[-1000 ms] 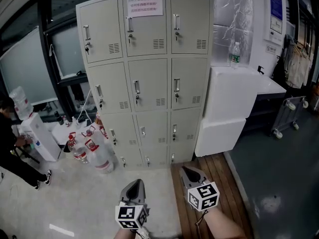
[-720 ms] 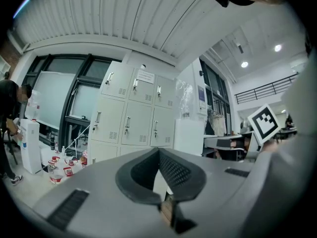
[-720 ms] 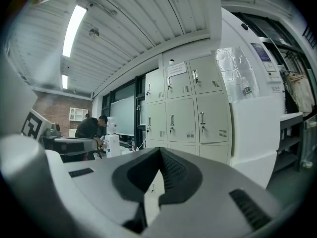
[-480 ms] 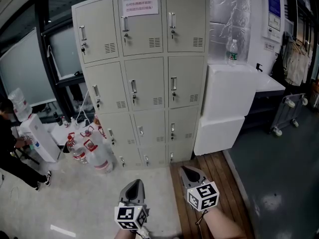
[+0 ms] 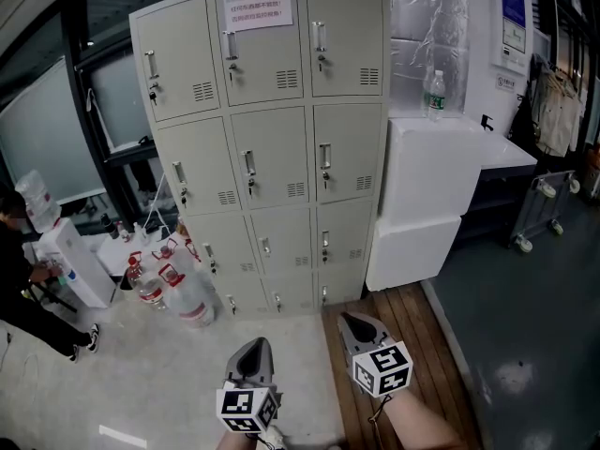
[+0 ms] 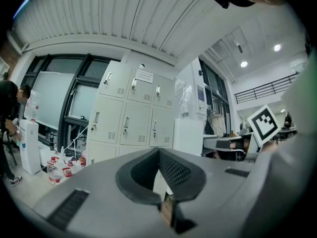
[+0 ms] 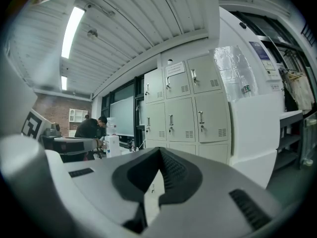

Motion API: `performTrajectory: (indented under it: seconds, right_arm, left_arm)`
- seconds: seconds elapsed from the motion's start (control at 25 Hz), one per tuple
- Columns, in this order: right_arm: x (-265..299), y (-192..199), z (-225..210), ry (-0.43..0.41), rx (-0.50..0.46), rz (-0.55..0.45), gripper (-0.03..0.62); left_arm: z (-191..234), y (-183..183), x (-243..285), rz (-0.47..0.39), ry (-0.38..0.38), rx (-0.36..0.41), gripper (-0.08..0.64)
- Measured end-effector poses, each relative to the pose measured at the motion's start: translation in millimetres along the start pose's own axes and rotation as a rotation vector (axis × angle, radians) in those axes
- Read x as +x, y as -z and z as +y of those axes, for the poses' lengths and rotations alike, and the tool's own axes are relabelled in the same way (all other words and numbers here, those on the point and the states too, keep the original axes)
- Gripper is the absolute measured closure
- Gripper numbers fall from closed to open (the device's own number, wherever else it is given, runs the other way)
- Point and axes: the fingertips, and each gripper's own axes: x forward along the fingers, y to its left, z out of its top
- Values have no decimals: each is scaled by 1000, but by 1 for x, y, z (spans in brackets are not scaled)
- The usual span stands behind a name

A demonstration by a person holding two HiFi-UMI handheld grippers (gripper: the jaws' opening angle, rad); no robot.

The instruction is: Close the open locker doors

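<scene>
**Locker doors already look shut**

The locker bank [image 5: 262, 148] fills twelve o'clock in the head view. Every door appears flush, so no door seems left to close. A person [image 5: 21, 279] stands at nine o'clock, and water jugs [image 5: 183, 293] crowd the floor by the lockers' foot at ten. The left gripper [image 5: 260, 343] and right gripper [image 5: 350, 318] hover at six o'clock, well apart from the lockers, each with fingers pressed together on nothing. The likely risks are toppling the jugs on a careless approach, or a door that only looks latched springing back out.
</scene>
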Motion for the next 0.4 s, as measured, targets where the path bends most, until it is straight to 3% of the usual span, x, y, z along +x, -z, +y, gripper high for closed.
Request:
performTrajectory:
  seconds: [0.4]
  right_arm:
    - [1,3,4,-12,-2,0,592]
  left_arm:
    - [-4,4,-5,30,10,-12,557]
